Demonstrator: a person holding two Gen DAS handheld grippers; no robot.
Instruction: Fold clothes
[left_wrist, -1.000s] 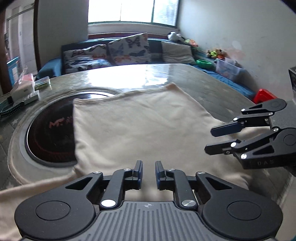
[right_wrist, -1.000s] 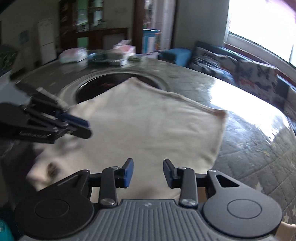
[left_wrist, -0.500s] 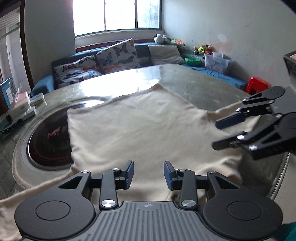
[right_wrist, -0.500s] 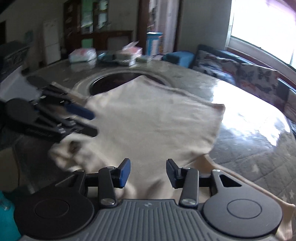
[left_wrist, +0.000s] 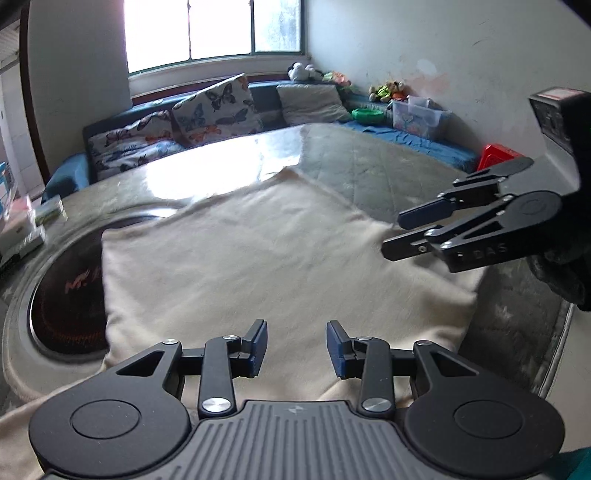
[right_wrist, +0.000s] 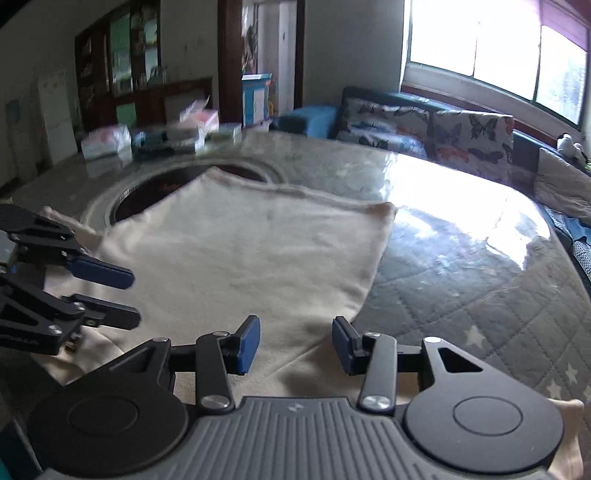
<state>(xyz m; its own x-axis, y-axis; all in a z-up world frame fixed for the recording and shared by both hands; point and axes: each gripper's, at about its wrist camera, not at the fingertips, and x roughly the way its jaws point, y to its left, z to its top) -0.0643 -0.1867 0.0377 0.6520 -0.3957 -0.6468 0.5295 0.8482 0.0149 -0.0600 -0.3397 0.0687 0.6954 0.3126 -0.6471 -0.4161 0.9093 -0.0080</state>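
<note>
I have both tongs over the near edge of the cream garment (left_wrist: 258, 266), which lies spread flat on the desk (left_wrist: 388, 173). In front of me it runs away toward the window, and its far left part covers some of the dark round inset (left_wrist: 62, 306) in the desk.

The left tongs (left_wrist: 296, 347) stand apart, with nothing between the blue pads; the cloth is under them but I see no pinch on it. Their jaws have just been opening. The right tongs (right_wrist: 295, 345) are the same: apart, just opened wider, empty, with cloth below.

The relation that matters for me is this: the garment lies ahead and below both tongs, and its long axis goes away from me, toward the far hem. In the left view the right tongs (left_wrist: 402, 232) hang over the right border of the cloth, near a soft bump in the edge. In the right view the left tongs (right_wrist: 129, 295) hang over the left border.

So each hand is nearer to its own side. I judge that the next fold needs both near corners taken together and carried forward along that axis.
</note>
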